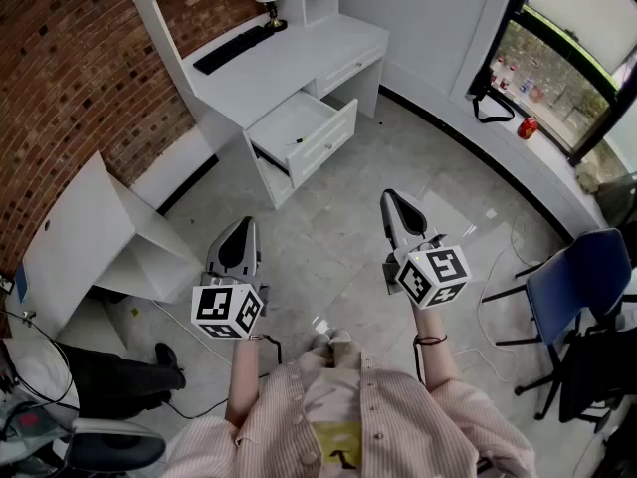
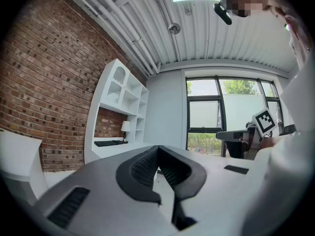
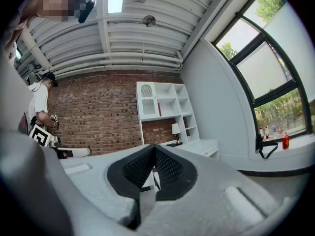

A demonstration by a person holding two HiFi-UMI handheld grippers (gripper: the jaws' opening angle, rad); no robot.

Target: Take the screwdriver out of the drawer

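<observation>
while the left gripper (image 1: 242, 232) and right gripper (image 1: 394, 205) are hovering, jaws together on nothing, the screwdriver (image 1: 296, 141) is lying well ahead in the open drawer (image 1: 336, 133), seemingly nearer the left.

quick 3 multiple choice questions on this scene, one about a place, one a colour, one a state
1. Where does the small dark screwdriver lie? A: in the open white drawer. B: on the grey floor. C: on the blue chair.
2. What colour is the flat keyboard on the white desk? A: red. B: black. C: white.
3. How does the right gripper hold its jaws? A: wide apart. B: clamped on the screwdriver. C: together, empty.
1 A: a dark sliver lies inside the pulled-out drawer. 2 B: a black strip on the white top. 3 C: the right gripper view shows its pads meeting, nothing between.
</observation>
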